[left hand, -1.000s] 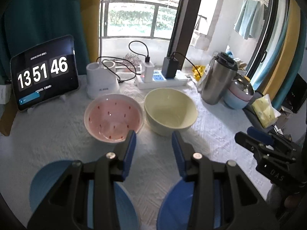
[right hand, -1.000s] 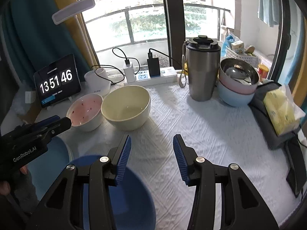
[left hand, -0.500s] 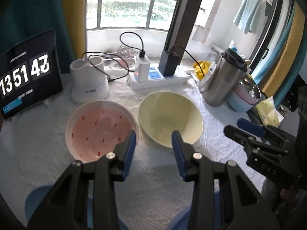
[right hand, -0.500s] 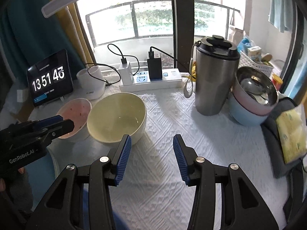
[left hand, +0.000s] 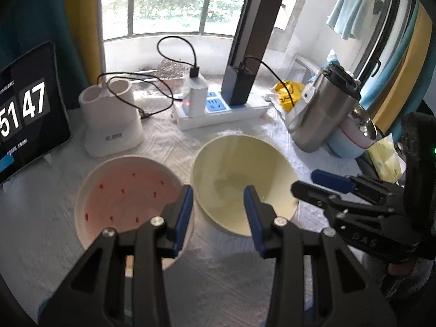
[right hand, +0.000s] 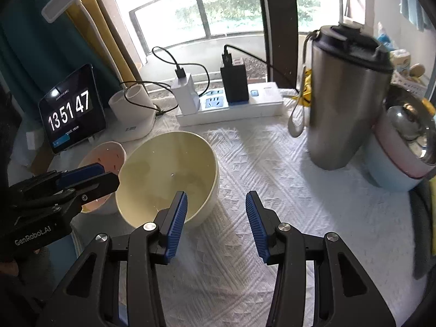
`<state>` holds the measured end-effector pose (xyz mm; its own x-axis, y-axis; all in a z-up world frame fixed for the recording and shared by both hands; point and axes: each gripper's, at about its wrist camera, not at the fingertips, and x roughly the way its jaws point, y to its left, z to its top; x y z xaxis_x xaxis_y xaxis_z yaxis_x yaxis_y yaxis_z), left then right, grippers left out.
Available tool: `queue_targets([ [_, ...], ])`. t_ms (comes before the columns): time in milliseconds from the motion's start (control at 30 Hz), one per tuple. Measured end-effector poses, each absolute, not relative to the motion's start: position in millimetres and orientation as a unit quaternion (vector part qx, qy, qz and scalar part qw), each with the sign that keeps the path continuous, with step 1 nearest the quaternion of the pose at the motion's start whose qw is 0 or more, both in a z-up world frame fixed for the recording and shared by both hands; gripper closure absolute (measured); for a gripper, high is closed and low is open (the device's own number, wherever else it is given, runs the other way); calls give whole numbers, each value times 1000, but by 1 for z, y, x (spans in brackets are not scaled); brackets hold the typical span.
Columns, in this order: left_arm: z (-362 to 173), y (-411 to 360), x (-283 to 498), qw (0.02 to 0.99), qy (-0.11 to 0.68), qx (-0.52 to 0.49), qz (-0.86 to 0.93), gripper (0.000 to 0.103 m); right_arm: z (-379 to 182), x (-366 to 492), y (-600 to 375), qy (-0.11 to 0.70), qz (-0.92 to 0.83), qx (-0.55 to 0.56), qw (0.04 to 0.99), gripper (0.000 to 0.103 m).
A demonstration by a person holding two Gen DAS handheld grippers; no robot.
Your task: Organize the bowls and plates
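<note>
A pale yellow bowl [left hand: 242, 174] stands upright on the white cloth, with a pink-lined white bowl [left hand: 125, 201] touching or nearly touching it on its left. My left gripper [left hand: 218, 209] is open and empty, its tips over the gap between the two bowls. My right gripper [right hand: 216, 215] is open and empty, its left finger over the yellow bowl's [right hand: 166, 177] near right rim. The pink bowl [right hand: 105, 155] is partly hidden behind the left gripper in the right wrist view. The right gripper also shows at the right of the left wrist view [left hand: 335, 188].
A steel tumbler [right hand: 343, 95] and stacked pink and blue bowls [right hand: 400, 152] stand at right. A power strip [right hand: 231, 106] with chargers and cables, a white holder [left hand: 109, 122] and a clock tablet [right hand: 70, 111] line the back. A yellow tissue pack [left hand: 384, 158] lies far right.
Both grippers have moved forward and down toward the two bowls, which now loom larger. The blue plates at the near edge have dropped almost out of view. Jaws stayed open.
</note>
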<state>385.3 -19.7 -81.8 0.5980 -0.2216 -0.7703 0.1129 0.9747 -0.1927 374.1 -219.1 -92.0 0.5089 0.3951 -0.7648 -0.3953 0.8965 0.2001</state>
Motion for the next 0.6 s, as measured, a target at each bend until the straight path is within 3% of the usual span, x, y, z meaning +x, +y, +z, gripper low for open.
queue_targets([
  [433, -91, -35, 399, 887, 454, -8, -84, 63, -112, 383, -211, 448, 233, -19, 863, 63],
  [600, -95, -43, 402, 883, 461, 9, -94, 63, -130, 384, -212, 470, 220, -32, 854, 79],
])
